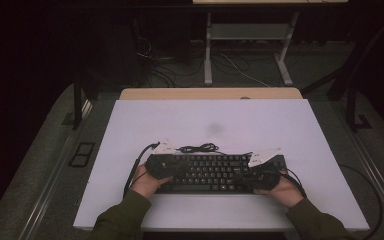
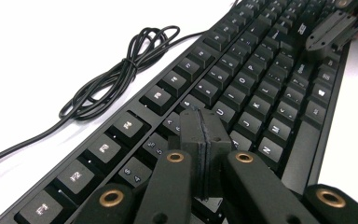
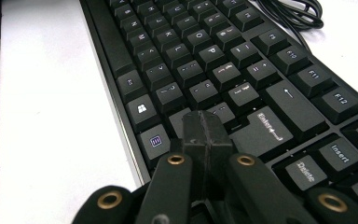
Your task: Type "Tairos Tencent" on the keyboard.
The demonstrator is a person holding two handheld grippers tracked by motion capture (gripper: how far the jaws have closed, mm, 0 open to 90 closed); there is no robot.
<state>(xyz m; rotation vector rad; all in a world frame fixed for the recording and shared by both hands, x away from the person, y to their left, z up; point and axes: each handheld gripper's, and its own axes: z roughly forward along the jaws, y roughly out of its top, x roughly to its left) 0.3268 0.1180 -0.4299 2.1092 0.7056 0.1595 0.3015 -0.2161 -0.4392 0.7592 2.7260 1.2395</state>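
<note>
A black keyboard lies flat near the front of the white table top. Its coiled black cable rests just behind it. My left gripper is over the keyboard's left end, its jaws pressed together with nothing between them. In the left gripper view the shut tips sit low over the number and letter rows of the keyboard, beside the cable. My right gripper is shut over the right end. Its tips are close above the keys left of Enter. Whether either touches a key I cannot tell.
The white top ends in a wooden strip at the back. Beyond it the dark floor holds loose cables and the white legs of another desk. Black stands flank the table. Both sleeved forearms come in over the front edge.
</note>
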